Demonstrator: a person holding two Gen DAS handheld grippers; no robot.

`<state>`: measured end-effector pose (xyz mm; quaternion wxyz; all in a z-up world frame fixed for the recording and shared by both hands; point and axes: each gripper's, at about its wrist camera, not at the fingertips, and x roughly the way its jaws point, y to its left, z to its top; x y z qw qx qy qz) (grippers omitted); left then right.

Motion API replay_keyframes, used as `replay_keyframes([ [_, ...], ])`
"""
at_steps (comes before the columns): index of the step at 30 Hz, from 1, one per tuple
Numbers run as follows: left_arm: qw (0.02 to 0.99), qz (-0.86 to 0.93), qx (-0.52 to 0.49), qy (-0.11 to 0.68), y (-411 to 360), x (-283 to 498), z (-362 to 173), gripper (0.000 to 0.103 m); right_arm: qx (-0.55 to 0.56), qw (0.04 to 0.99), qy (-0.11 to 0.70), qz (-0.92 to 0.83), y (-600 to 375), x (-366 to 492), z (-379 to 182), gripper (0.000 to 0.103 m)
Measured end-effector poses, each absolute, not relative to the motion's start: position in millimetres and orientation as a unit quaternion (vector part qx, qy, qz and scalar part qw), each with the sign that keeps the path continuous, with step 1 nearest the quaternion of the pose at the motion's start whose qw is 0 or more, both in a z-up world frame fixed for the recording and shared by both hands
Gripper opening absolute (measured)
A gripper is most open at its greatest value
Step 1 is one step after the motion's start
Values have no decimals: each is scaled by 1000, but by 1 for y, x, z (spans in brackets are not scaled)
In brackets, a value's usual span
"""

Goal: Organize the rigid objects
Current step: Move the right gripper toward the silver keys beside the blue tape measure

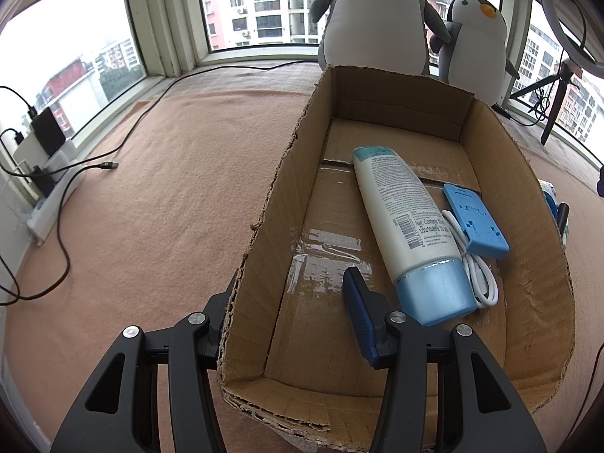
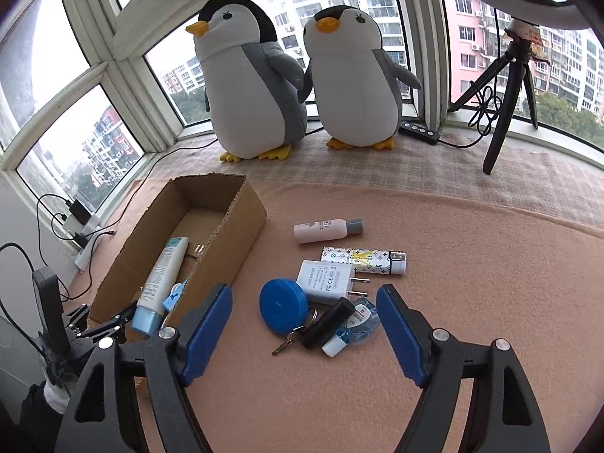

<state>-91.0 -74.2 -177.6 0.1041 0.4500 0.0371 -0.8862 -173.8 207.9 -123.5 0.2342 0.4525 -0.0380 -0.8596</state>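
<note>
The cardboard box sits ahead and to the left of the right gripper, and already holds a white lotion tube with a blue cap, a blue plastic phone stand and a coiled white cable, all lying against its right half. The loose items still to be sorted lie on the pink blanket directly ahead of the right gripper: a round blue tape measure, a white wall adapter, a black cylinder on a key ring, a correction-tape dispenser, a patterned power bank and, farthest off, a small white bottle with a grey cap.

The right gripper is spread wide and empty, its blue pads flanking the cluster. The left gripper straddles the box's near-left wall, one finger inside and one outside, with a clear gap between them, so it seems not to be clamping the cardboard.

The risk lies in the clutter: tape measure, key ring, cylinder and dispenser touch or overlap, so closing on one may drag or flick a neighbour. The round tape measure and the cylinder could also squirt out from between flat pads. And with the box wall unclamped, a bump during a drop could shove the light box aside.
</note>
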Motion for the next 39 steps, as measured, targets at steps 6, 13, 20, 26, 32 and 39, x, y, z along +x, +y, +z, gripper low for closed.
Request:
replay_keyframes([
  [6, 104, -886, 450, 37, -74, -91, -178, 50, 487, 219, -45, -844, 205, -199, -141, 30],
  [13, 104, -886, 450, 37, -74, -91, -178, 50, 514, 217, -25, -830, 190, -216, -156, 25],
  [20, 103, -886, 449, 40, -76, -90, -177, 50, 545, 205, -18, -813, 196, -209, -179, 23],
  [26, 103, -887, 449, 40, -76, -89, -177, 49, 563, 220, -9, -797, 209, -186, -191, 22],
  [32, 103, -887, 449, 40, -77, -89, -177, 49, 564, 217, 24, -796, 218, -168, -190, 20],
  [39, 103, -886, 450, 40, -76, -89, -177, 49, 541, 213, -4, -813, 207, -173, -173, 20],
])
